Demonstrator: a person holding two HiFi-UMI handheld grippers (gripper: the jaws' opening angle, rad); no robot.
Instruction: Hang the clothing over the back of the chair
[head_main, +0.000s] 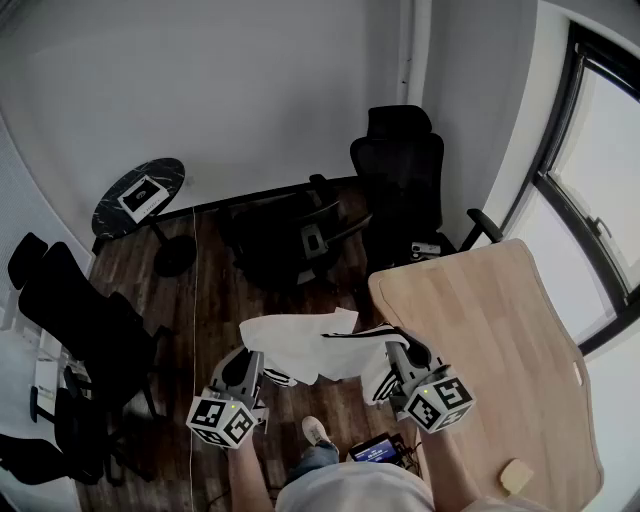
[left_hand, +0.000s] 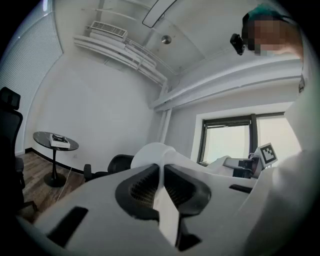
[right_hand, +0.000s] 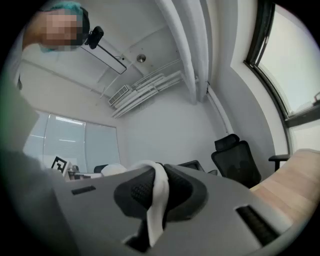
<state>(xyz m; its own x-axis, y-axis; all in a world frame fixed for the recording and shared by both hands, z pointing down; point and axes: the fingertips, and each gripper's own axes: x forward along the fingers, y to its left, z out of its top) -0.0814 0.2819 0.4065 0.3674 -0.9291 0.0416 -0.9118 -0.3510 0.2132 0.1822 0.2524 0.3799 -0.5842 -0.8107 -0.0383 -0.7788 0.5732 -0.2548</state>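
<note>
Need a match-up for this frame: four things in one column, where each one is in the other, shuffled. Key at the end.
Things
1. white garment
2. round side table
3. wooden table
4. high-back black chair

Places
A. far corner, by the window
B. left side near the wall, a flat thing on top
C. off the floor, clamped by the left hand-held gripper and the right hand-held gripper
D. right side, under the window

Pairs: 1-C, 2-B, 3-D, 4-A
</note>
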